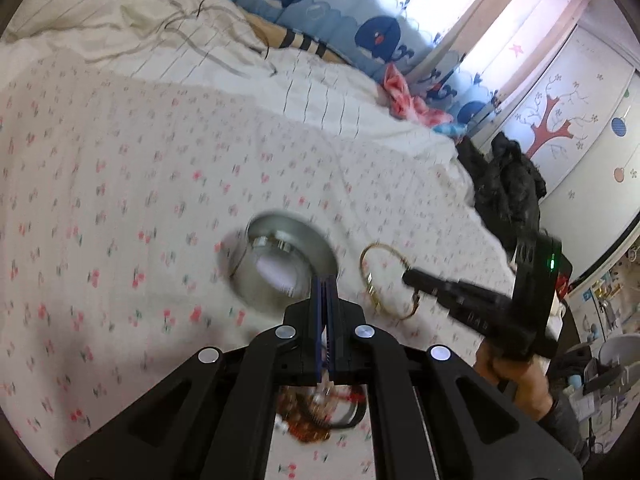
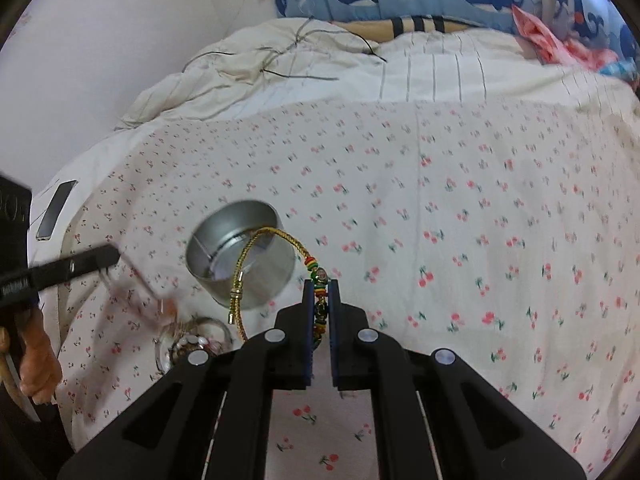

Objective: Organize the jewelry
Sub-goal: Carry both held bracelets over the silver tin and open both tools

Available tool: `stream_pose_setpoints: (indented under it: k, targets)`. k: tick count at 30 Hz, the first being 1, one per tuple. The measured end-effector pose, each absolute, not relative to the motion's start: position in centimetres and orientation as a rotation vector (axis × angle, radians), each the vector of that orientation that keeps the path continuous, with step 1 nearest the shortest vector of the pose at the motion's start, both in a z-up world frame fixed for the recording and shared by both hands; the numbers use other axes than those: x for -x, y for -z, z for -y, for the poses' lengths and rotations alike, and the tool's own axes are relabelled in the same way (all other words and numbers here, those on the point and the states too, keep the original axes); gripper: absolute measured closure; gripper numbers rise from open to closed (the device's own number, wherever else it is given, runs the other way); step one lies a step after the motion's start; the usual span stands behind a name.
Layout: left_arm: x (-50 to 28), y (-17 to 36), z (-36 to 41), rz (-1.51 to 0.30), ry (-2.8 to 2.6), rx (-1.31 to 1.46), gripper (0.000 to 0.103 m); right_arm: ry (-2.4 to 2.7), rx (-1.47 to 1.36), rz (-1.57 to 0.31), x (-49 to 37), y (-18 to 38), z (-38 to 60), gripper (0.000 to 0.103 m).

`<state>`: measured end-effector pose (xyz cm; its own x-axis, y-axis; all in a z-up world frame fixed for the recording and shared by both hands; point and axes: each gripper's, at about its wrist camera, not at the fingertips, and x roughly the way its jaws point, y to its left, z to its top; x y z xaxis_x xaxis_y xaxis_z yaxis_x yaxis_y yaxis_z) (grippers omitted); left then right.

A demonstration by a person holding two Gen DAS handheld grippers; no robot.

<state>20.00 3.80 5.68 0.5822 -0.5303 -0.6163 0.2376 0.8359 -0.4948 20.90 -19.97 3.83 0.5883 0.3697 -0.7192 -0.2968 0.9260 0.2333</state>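
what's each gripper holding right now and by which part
Right gripper pinches the gold bangle at its beaded section. Left gripper is shut; whether it holds anything cannot be told.

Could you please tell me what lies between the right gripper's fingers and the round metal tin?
The gold bangle. The right gripper is shut on its beaded section, and in the right wrist view its loop arcs across the metal tin.

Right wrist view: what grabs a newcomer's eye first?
The gold bangle with coloured beads, pinched at its beaded part in the right gripper and held up in front of the open round metal tin on the cherry-print bedsheet. Lower left, a heap of other jewelry lies on the sheet, with the left gripper near it.
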Motion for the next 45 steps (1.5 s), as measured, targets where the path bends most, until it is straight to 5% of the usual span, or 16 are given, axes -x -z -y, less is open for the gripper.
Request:
stream_pose_setpoints:
  k: [7, 18, 22, 27, 31, 32, 35, 45]
  targets:
    - [-24.3, -7.4, -1.6, -0.802, 0.521, 0.395, 0.101, -0.358, -0.064, -0.821, -23.0, -5.2, 19.2, 0.096]
    - [-28.1, -2.0, -1.3, -0.992, 0.258, 0.254, 0.095, -0.386, 0.024, -0.835, -25.5, -5.0, 15.0, 0.096]
    - [-27.7, -3.7, -2.6, -0.929, 0.202, 0.244, 0.073, -0.399, 0.073, -0.87, -26.3, -4.0, 12.1, 0.096]
    - [-27.4, -4.0, -3.3, -0.926, 0.199, 0.274, 0.068, -0.399, 0.16, -0.931, -26.9, -2.3, 9.5, 0.096]
    - [-26.8, -4.2, -2.6, -0.925, 0.203, 0.248, 0.05, -0.405, 0.237, -0.987, -27.1, -0.7, 7.6, 0.095]
    - [-26.5, -4.3, -2.2, -0.918, 0.2, 0.229, 0.047, -0.4, 0.242, -0.984, -26.9, -0.7, 7.5, 0.092]
    - [-26.1, -4.8, -1.6, -0.903, 0.193, 0.195, 0.034, -0.375, 0.216, -0.932, -26.1, -1.3, 7.9, 0.036]
    - [-24.9, -5.8, -2.5, -0.843, 0.123, 0.162, 0.021, -0.266, 0.085, -0.829, -21.9, -2.7, 13.9, 0.03]
